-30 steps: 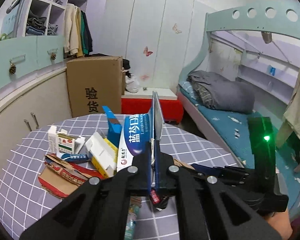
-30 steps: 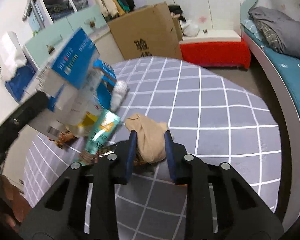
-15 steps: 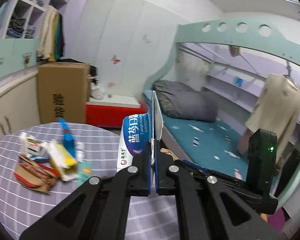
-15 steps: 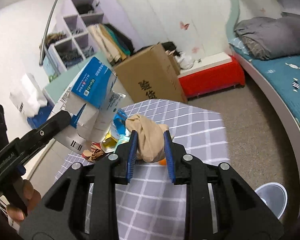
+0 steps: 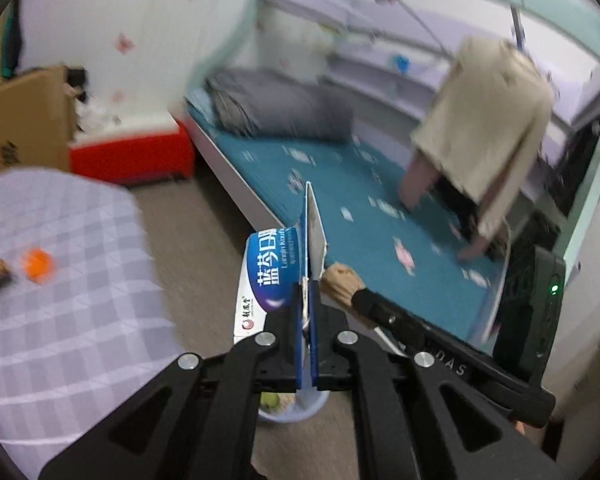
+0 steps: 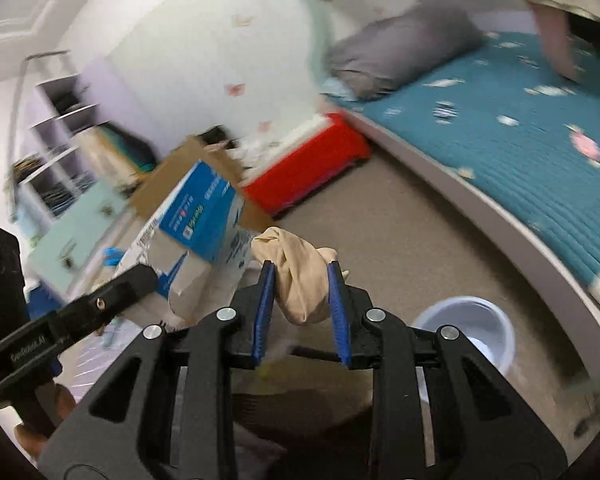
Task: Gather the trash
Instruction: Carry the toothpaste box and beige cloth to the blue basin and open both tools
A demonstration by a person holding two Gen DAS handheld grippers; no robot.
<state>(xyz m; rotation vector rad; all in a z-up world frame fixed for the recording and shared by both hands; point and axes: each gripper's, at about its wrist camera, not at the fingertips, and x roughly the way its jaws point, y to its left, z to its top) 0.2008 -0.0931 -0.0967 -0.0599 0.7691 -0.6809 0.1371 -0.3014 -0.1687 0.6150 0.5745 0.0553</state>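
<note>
Toothpaste carton (image 5: 274,280): blue-and-white cardboard box, judged light and stiff along its panels but easily crushed; one flap or panel edge stands between the left gripper's (image 5: 309,300) fingers, the body hanging to the left of them. Best hold is judged to be a flat panel close to a fold, as here.
Carton, right wrist view (image 6: 192,236): same box seen from the side, held aloft beside the wad, its open end towards the camera.
Beige wad (image 6: 300,276): crumpled soft paper or cloth, which of the two cannot be told; judged very light, compressible, not slippery. It sits squarely between the right gripper's (image 6: 302,292) blue pads, bulging above the tips and hanging a little below.
Left fingers: pressed nearly together on the thin cardboard.
Right fingers: part-way closed, clamped on the wad across its middle.
Position of both items: in the air, off the table, over the floor.
Bin (image 6: 466,330): pale round bin on the carpet, below and to the right of the right gripper; in the left wrist view its rim (image 5: 292,416) shows under the fingers.
Table (image 5: 60,300): checked cloth, to the left, with an orange item (image 5: 38,265) on it.
Bed (image 5: 380,240): teal cover, beyond.
</note>
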